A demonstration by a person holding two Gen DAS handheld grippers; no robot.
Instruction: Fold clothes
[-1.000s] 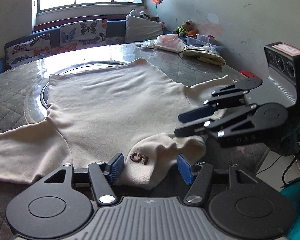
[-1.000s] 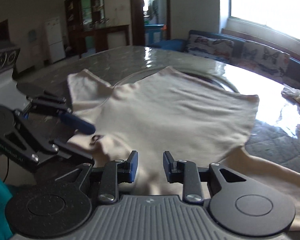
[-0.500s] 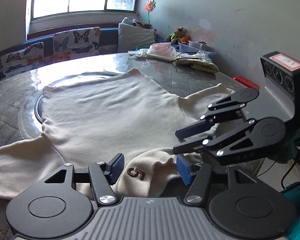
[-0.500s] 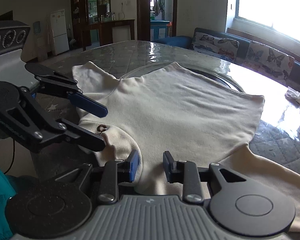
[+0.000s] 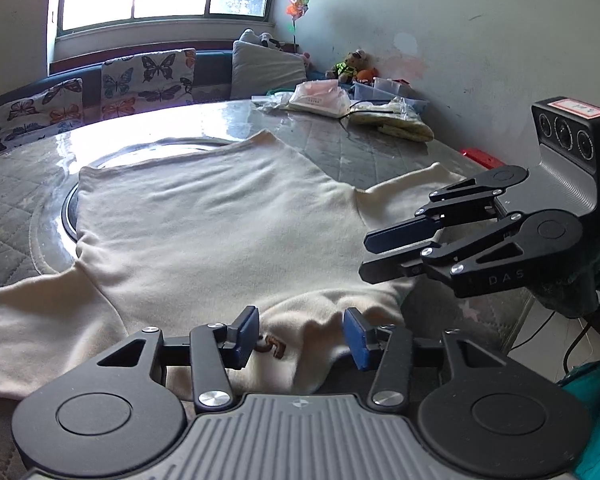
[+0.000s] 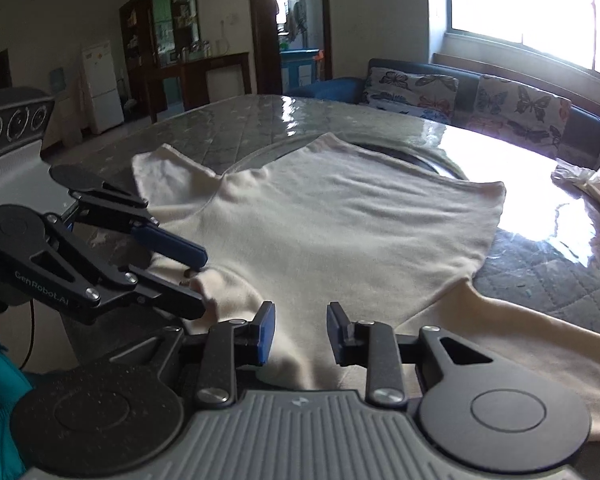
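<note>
Through my left wrist camera, my left claw [image 5: 302,334] stands wide, its blue pads either side of the bunched collar of the cream sweatshirt [image 5: 220,232], which lies spread flat on the table [image 5: 4,208], hem toward 12 o'clock. A small brown patch [image 5: 272,348] sits by my left pad. My right claw [image 5: 396,254] comes in from 3 o'clock, partly parted over the shoulder edge, gripping nothing that I can see. To do this step well, I judge I should bite deep enough to catch both layers of the collar, and match heights between both claws before lifting. At 1 o'clock, clear plastic boxes [image 5: 388,90] sit by the wall; their contents are too small to tell.

Through my right wrist camera, my right claw [image 6: 300,334] is open over the neckline fabric, nothing pinched. My left claw [image 6: 198,280] enters from 9 o'clock, tips touching the collar fold.
</note>
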